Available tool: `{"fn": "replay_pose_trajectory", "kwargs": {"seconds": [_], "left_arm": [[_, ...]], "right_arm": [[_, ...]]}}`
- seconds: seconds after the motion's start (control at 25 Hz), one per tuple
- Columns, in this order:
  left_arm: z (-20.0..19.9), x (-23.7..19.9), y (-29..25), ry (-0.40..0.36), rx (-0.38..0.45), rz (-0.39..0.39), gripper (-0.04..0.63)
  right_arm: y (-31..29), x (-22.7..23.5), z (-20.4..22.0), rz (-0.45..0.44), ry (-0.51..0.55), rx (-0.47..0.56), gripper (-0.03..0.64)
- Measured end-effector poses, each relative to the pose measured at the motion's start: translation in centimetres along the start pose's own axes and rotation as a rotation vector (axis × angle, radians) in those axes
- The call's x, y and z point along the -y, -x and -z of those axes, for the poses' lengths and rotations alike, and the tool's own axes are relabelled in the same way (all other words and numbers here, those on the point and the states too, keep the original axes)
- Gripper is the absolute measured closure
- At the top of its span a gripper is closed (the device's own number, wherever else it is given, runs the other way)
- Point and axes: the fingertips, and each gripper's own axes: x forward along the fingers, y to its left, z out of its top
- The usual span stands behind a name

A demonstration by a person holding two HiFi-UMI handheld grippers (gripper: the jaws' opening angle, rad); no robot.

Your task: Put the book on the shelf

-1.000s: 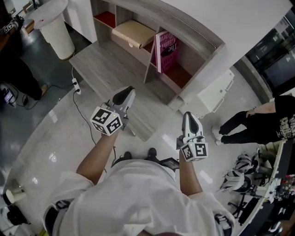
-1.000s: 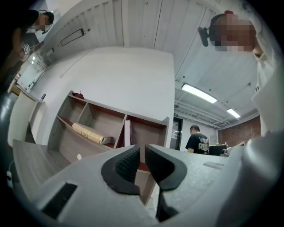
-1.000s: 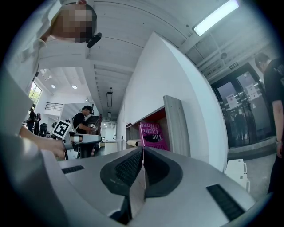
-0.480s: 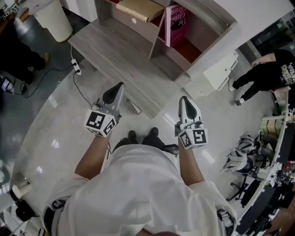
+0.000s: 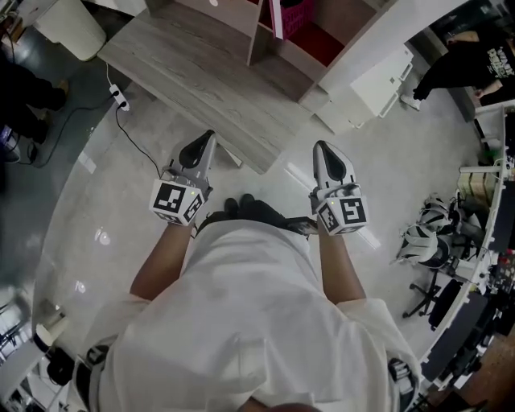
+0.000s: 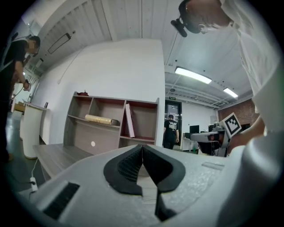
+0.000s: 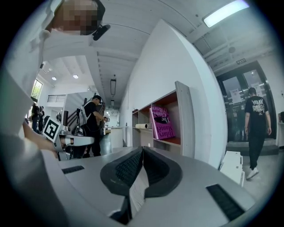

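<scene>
The pink book (image 7: 162, 123) stands leaning inside the wooden shelf (image 6: 111, 119), against the upright of a compartment; its lower part shows at the top of the head view as the book (image 5: 284, 14). In the left gripper view the book (image 6: 130, 120) is a thin slanted slab. Both grippers hang well back from the shelf, over the pale floor in front of the person's body. My left gripper (image 5: 201, 145) is shut with nothing in it, jaws meeting (image 6: 142, 150). My right gripper (image 5: 326, 153) is shut and empty too (image 7: 143, 151).
A low grey wooden platform (image 5: 201, 72) lies before the shelf. A tan roll (image 6: 101, 119) rests on the middle shelf board. A white bin (image 5: 68, 20) and a power strip (image 5: 119, 100) are at the left, a white panel (image 5: 374, 76) and a bystander (image 5: 459, 60) at the right.
The person has backed away from the shelf, which has slid to the top edge of the head view. Both grippers have drawn in toward the body, pointing forward side by side.
</scene>
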Motion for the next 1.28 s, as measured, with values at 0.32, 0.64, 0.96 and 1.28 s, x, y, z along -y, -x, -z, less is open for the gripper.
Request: {"fn": "replay_pose_trajectory", "kwargs": {"seconds": [0.32,0.64,0.96,1.28], "left_arm": [[0.2,1.4,-1.3,0.106,-0.022,0.078,0.577],[0.2,1.2,-1.0,0.12,-0.046,0.094,0.577],[1.7,1.3,-0.7,0.153,-0.082,0.12,0.577],[1.8,4.5,-0.2,0.107,-0.083,0.306,0.577]], "right_arm": [[-0.8,-1.2,0.3,-0.071,-0.008,0.019,0.601],[-1.1,-1.6,0.3,-0.102,-0.022,0.006,0.601],[-1.4,-2.6,1.4,-0.118,-0.027,-0.02,0.601],[-1.3,-3.2,1.7,-0.115,-0.033,-0.037,0.601]]}}
